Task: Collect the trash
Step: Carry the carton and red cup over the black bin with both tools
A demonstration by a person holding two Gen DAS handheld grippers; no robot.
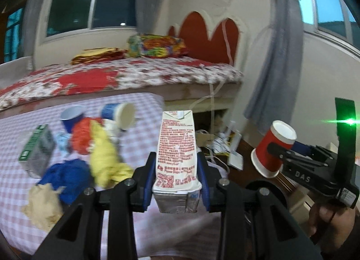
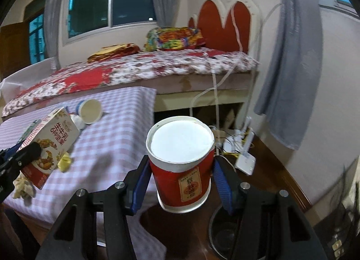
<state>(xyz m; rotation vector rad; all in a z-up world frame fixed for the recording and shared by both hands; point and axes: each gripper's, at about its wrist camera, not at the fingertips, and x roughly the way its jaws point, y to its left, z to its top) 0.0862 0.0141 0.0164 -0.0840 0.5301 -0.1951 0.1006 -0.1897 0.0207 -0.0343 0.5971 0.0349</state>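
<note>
The milk carton point(image 1: 176, 161) looks empty, light and easily dented, best pinched across its narrow lower sides, as the left claw point(image 1: 177, 178) does, clamped on it past the bench's point(image 1: 139, 107) right edge. The right claw point(image 2: 180, 183) grips the thin, crushable red paper cup point(image 2: 181, 163) mid-wall (upside down), also off that edge.

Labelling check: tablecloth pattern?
Pink-and-white checks on the tablecloth; clearest in the right wrist view.

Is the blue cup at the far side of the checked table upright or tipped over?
Tipped over. The blue cup lies on its side on the checked table, its pale round end facing the camera.
</note>
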